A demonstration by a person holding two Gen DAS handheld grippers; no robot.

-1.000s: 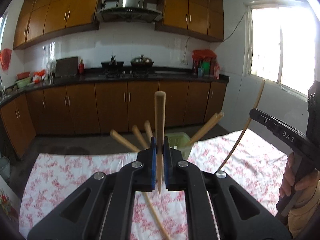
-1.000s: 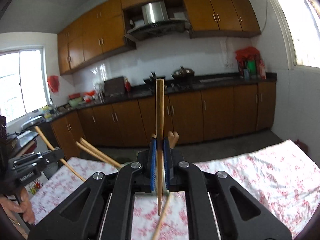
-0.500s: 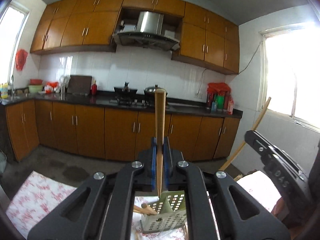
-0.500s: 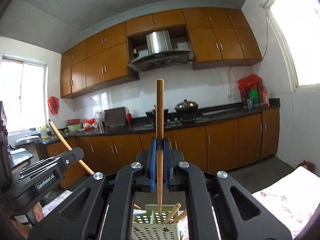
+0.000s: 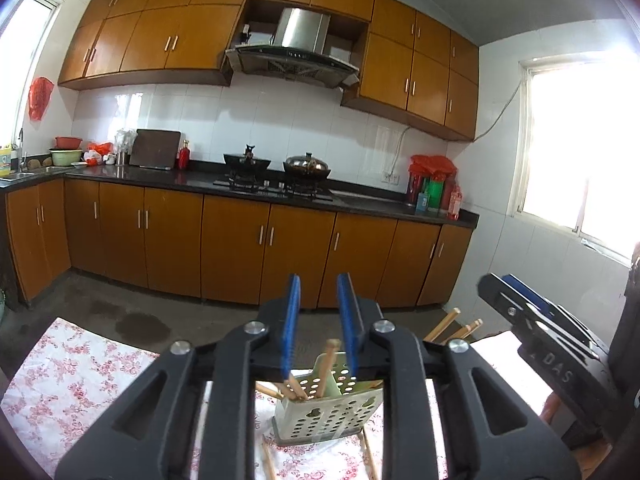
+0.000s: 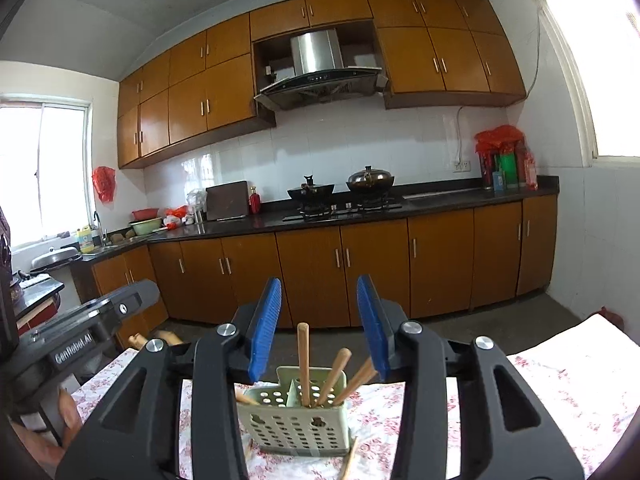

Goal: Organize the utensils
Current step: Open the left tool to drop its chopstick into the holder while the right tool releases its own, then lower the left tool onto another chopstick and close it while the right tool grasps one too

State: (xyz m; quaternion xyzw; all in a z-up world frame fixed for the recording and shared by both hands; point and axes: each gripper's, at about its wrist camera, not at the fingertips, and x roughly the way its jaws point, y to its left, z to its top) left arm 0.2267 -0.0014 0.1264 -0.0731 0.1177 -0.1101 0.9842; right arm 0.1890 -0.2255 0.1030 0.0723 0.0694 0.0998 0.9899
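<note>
A pale green perforated utensil basket (image 5: 332, 412) stands on the floral tablecloth, just below and beyond both grippers. My left gripper (image 5: 319, 280) is opening above it, with nothing between its blue pads. A chopstick (image 5: 326, 364) stands in the basket under those pads. My right gripper (image 6: 318, 284) is opening too, its pads wide apart and bare. Below it the basket (image 6: 296, 428) holds several wooden chopsticks (image 6: 303, 360), leaning or upright. Each gripper shows in the other's view: the right gripper (image 5: 500, 282) at the right edge, the left gripper (image 6: 136, 294) at the left edge.
Loose chopsticks (image 5: 268, 460) lie on the tablecloth (image 6: 560, 376) beside the basket, one (image 6: 348, 460) at its right foot. A hand (image 6: 68, 416) grips the left tool. Beyond the table are bare floor, brown cabinets and a dark counter (image 6: 400, 208).
Half a second ago each gripper was shut on an upright chopstick above the basket. Both jaws have now parted and the chopsticks have dropped into the basket.
</note>
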